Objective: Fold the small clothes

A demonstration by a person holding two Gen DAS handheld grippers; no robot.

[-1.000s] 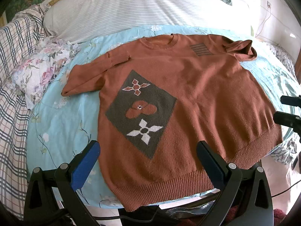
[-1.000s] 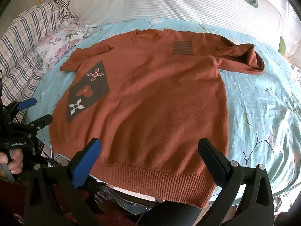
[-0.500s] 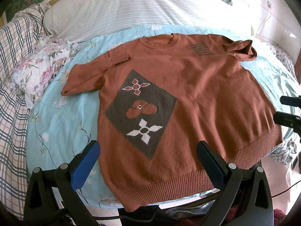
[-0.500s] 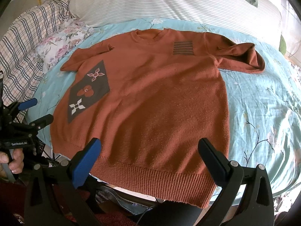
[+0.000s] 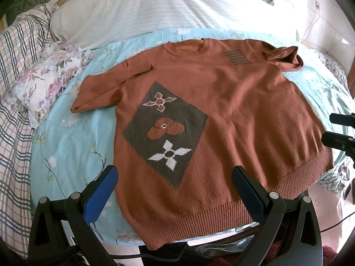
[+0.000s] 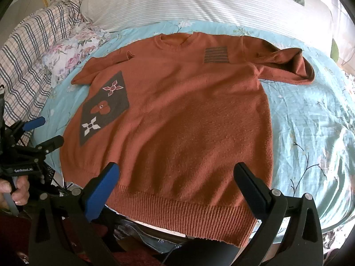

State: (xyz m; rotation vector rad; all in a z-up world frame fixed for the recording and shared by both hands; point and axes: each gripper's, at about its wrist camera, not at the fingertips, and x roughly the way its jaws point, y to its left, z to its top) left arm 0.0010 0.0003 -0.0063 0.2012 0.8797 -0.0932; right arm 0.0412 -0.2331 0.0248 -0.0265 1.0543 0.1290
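A rust-orange knit sweater [image 5: 233,110] lies flat, face up, on a light blue floral sheet [image 5: 66,150]; it also shows in the right wrist view [image 6: 188,115]. It has a grey diamond patch with flowers [image 5: 164,130] and a striped patch [image 5: 237,57]. Its left sleeve [image 5: 104,88] lies folded short; its right sleeve [image 6: 288,68] is bunched up. My left gripper [image 5: 175,173] is open and empty, hovering above the hem. My right gripper [image 6: 177,170] is open and empty above the hem's right part.
A white striped pillow [image 5: 155,11] lies behind the sweater. A floral pillow [image 5: 46,84] and plaid bedding [image 5: 13,110] are at the left. The bed's front edge runs just under the hem. The left gripper shows at the left of the right wrist view [image 6: 42,130].
The right gripper has crept slightly forward toward the sweater. The left view is unchanged.
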